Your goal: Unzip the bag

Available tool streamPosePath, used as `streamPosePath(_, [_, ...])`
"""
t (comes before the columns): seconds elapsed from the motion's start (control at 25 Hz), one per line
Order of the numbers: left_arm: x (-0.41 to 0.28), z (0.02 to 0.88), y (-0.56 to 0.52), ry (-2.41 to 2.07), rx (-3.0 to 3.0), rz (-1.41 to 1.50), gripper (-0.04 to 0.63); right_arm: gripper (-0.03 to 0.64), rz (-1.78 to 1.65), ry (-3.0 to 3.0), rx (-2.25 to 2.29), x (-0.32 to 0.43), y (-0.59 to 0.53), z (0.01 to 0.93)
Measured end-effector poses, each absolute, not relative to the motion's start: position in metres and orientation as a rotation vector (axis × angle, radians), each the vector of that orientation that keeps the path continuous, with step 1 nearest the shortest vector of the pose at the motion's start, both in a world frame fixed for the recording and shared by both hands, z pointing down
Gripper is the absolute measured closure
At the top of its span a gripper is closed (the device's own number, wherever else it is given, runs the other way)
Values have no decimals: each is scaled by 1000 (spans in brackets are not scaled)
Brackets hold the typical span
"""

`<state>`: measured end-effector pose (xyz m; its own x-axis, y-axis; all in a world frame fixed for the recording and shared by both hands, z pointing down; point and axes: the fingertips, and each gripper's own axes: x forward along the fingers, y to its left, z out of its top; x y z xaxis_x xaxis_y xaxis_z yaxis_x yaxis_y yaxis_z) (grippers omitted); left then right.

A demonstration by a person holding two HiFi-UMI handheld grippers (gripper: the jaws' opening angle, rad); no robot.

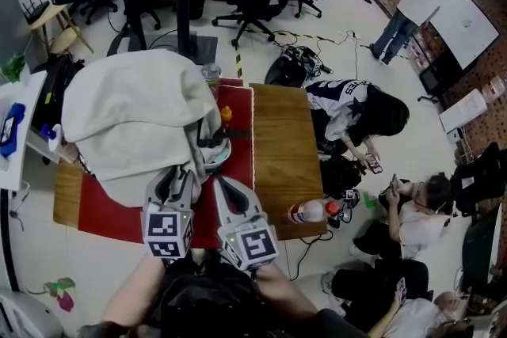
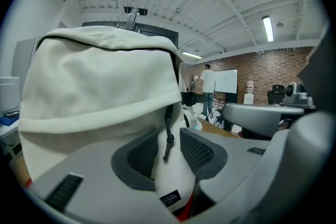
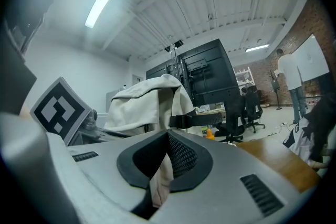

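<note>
Bag: the cream bag [image 1: 131, 119] sits slumped on a red mat [image 1: 103, 214] over the left part of the wooden table [image 1: 277, 138], just ahead of both grippers.

Zip: a dark zip line [image 2: 105, 43] runs along the bag's top edge and down its near corner. As far as it shows, it looks closed.

Zip pull: a thin dark cord [image 2: 168, 136] hangs from that near corner and dangles in the gap between the left jaws.

Left gripper: the left gripper [image 2: 168, 153] is released. Its jaws stand apart on either side of the cord and a corner of cream fabric, and the pads squeeze neither.

Right gripper: the right gripper [image 3: 165, 159] is clenched on a fold of the bag's fabric low down, next to the left gripper.

Step in hand: this is probably the set-up for the pull. The right gripper anchors the bag and the left is lined up on the cord but has not taken it.

Next move: the left jaws need to pinch the cord itself, not the cloth behind it, then draw it along the zip line. The right gripper must keep the fabric taut so the soft bag does not follow.

Around: a bottle [image 1: 313, 211] lies near the table's near right edge, well apart from the bag.
</note>
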<state>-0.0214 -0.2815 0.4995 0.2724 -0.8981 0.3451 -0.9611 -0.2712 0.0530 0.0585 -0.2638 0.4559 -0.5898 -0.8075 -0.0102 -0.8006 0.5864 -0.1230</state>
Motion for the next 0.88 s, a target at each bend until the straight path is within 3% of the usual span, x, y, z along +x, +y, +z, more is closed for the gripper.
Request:
streamPosePath(0.16, [-25,496,-283,-1683,2292,363,425,598,-149,2726,-1420,51,-265,450])
streamPosePath(0.24, [-24,492,-282,-1657,2306,371,462,598,-141,2723,-1433,48,-267,446])
streamPosePath(0.52, [-23,492,-293,-1660,2352,386,450,598,-199,2740,-1470,41,-267,452])
streamPosePath(0.72, [-27,493,-292,-1600,2394,378,544,598,-193,2729,-1468,40,-279,454])
streamPosePath(0.88, [-35,486,-282,-1530,2454,365,554,598,-245,2825,-1376,24,-285,462])
